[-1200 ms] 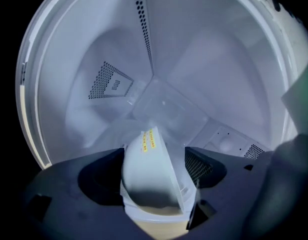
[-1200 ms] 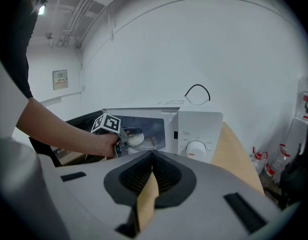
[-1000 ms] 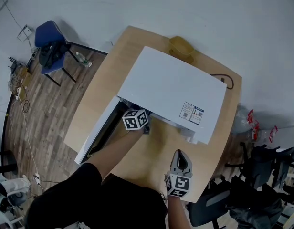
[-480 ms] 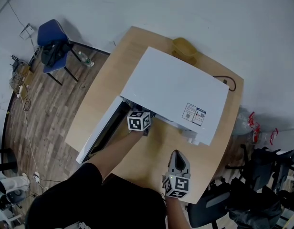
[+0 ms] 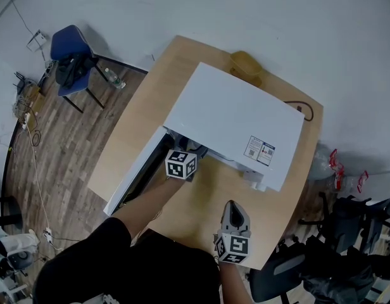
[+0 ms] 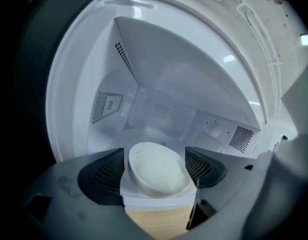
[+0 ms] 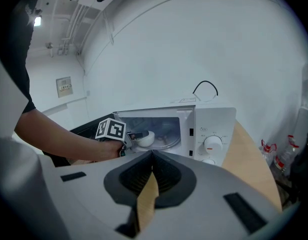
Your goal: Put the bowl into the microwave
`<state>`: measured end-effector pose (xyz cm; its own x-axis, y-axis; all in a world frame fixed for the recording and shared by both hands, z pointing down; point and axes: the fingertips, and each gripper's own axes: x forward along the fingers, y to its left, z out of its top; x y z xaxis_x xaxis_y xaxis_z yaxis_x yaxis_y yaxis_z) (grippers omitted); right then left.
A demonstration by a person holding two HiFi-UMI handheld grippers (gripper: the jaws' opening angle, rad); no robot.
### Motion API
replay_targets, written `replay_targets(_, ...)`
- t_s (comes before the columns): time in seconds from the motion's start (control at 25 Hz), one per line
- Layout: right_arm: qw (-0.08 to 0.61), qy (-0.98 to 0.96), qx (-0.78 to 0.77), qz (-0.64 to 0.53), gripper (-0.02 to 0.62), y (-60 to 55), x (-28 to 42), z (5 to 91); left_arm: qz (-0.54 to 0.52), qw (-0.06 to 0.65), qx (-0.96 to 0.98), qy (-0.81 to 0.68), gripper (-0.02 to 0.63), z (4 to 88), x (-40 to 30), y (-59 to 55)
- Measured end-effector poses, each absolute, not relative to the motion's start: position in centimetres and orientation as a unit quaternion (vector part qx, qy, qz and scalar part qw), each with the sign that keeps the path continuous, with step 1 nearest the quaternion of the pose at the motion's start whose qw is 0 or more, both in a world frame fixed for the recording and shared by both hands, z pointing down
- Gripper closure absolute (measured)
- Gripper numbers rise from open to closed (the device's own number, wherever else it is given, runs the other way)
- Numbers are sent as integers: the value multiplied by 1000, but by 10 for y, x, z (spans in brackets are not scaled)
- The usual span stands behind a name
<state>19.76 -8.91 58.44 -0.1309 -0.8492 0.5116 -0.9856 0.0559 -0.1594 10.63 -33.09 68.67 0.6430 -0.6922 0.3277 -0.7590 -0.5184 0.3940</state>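
- Left hand-held gripper (image 7: 133, 137) is clamped on the white bowl (image 6: 156, 168), one jaw on each side, right at the mouth of the microwave (image 5: 233, 122).
- Whether the bowl touches the cavity floor I can't tell, because the jaws cover its lower sides.
- From above, the bowl is hidden under the microwave's top, and only the left marker cube (image 5: 181, 164) shows at the opening.
- Microwave door (image 5: 128, 176) stands open to the left, seen nearly edge-on.
- Right hand-held gripper (image 7: 152, 158) has its jaws pressed together with nothing between them, low over the counter (image 5: 204, 211) near its front edge.
- Behind the microwave, a yellow object (image 5: 245, 65) is half covered and I can't make out what it is.
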Motion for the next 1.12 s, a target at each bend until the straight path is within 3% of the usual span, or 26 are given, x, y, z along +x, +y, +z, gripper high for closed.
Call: replay_targets(1.12, 145, -694, 666, 232, 534, -85, 212, 581, 146, 218, 881, -393, 256, 698, 136, -317)
